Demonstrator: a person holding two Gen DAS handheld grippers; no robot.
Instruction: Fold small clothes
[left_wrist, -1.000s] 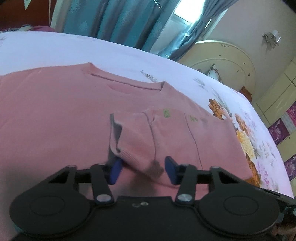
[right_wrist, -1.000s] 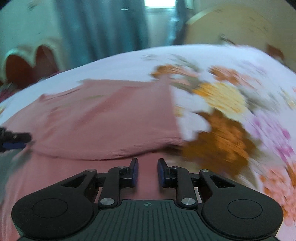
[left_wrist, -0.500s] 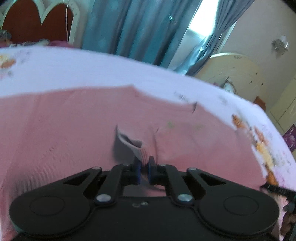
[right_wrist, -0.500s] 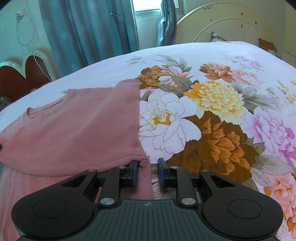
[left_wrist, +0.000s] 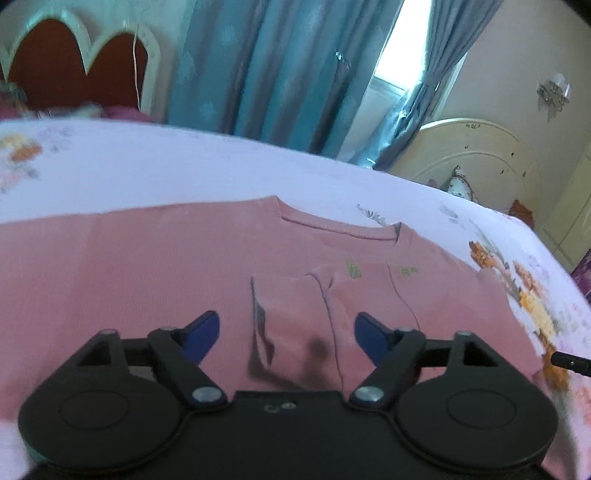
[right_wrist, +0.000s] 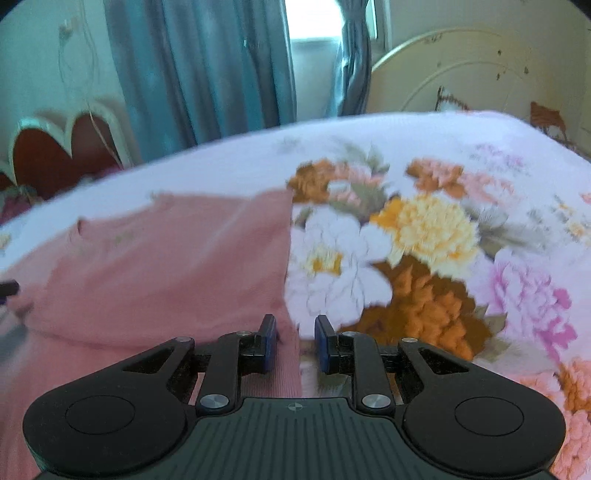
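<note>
Lies flat on the bed (left_wrist: 221, 173): pink top (left_wrist: 129, 266), cuff (left_wrist: 288, 317) folded in at 12 o'clock. Left gripper (left_wrist: 286, 332) wide open, empty. Right gripper (right_wrist: 294, 341) slightly parted over the hem at 11; should pinch squarely before lifting.

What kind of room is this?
Most likely a bedroom: the pink top lies on a floral bedsheet, with a cream headboard behind and teal curtains over the window.

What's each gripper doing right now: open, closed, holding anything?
Left gripper: open wide, holding nothing, tongs either side of the folded sleeve cuff of the pink sweater.
Right gripper: open, empty, at the sweater's hem edge.
</note>
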